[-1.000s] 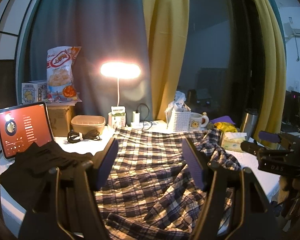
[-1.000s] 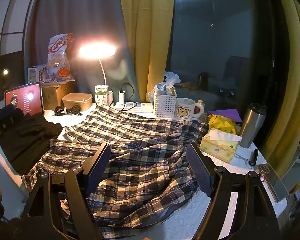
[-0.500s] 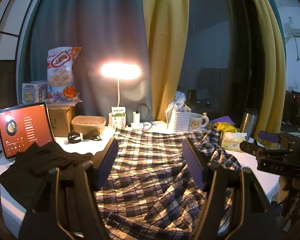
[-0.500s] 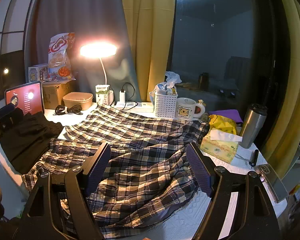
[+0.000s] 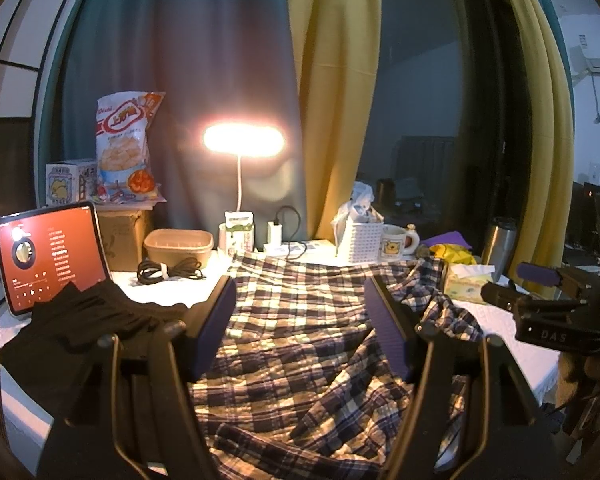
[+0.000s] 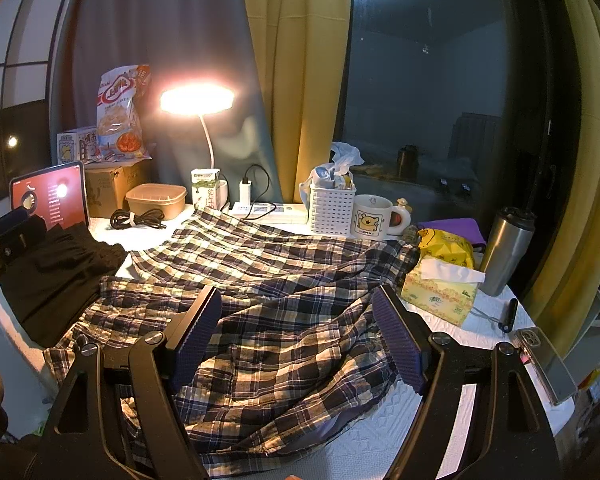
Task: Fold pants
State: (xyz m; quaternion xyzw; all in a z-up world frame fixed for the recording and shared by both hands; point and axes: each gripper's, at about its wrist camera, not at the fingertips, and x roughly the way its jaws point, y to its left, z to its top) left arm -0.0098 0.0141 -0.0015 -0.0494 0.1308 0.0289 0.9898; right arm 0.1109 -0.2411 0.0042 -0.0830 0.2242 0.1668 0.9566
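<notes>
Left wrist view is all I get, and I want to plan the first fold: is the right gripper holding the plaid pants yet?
Observer: No. The right gripper is open over the plaid pants, with its fingers apart and no cloth pinched.
Operator: Is there anything near the right table edge that I can't see?
Observer: A phone lies by that edge, past the tissue box.
Operator: And the pants' left side, hidden behind my finger?
Observer: It runs right up against the black garment.
</notes>
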